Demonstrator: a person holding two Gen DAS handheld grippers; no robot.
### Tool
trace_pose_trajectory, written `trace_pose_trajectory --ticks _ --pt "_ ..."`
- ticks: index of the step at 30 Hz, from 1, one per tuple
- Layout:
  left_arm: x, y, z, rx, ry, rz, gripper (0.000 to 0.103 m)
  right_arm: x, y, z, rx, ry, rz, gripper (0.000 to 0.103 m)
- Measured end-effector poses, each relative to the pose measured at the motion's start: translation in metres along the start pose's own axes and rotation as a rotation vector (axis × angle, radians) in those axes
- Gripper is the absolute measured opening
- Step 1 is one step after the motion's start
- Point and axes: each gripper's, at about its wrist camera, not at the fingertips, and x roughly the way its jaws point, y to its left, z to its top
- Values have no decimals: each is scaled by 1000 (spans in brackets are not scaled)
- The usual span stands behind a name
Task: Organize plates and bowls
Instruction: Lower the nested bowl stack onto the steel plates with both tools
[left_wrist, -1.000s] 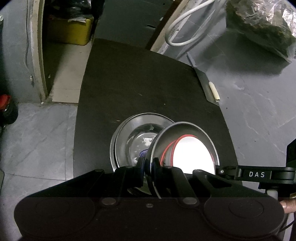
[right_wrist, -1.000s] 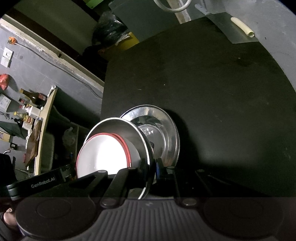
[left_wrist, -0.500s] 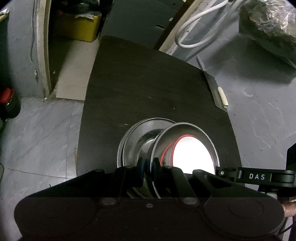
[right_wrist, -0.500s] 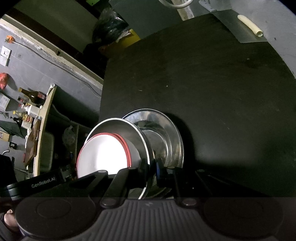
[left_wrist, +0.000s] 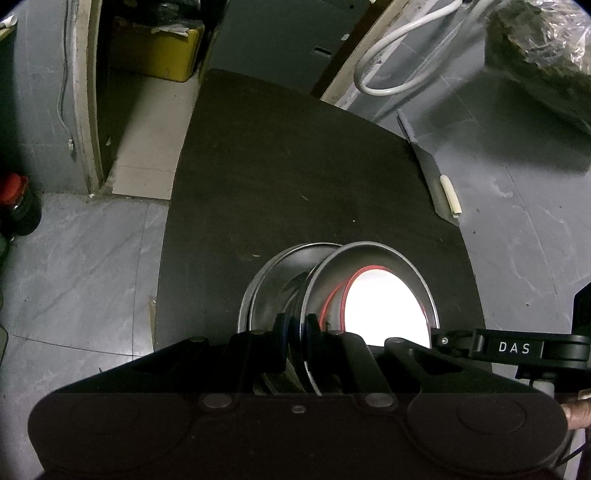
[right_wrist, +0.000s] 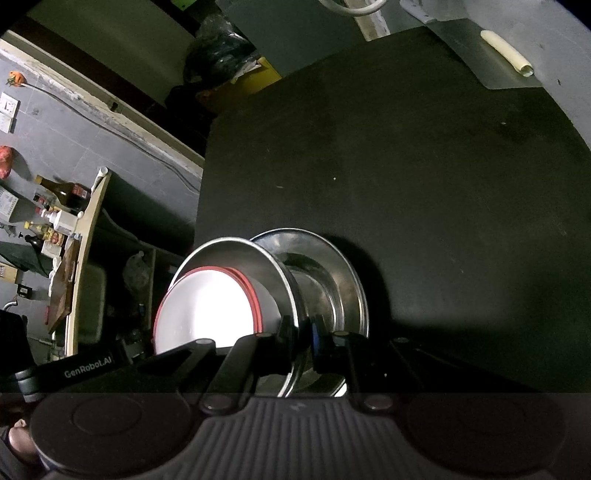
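steel bowl (left_wrist: 369, 273) rim pinched by both tongs (left_wrist: 295, 325) (right_wrist: 304, 330), above shiny round plate (right_wrist: 332, 269), matte black table (left_wrist: 295, 166)

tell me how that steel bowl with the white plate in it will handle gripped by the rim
The steel bowl looks thin and polished, so probably light and rigid but slippery. Both grippers, left and right, pinch only its rim. The white plate sits loose inside and could slide if tilted.

Beyond the steel bowls (left_wrist: 332, 280), the black tabletop (left_wrist: 295, 177) lay bare to its far edge; only a pale tube (left_wrist: 450, 194) sat right of it.
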Motion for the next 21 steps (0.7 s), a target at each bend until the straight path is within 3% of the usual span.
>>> trace_pose_trajectory --ticks 21 --pt "19 3 8 -2 32 18 8 14 0 4 -4 9 -24 12"
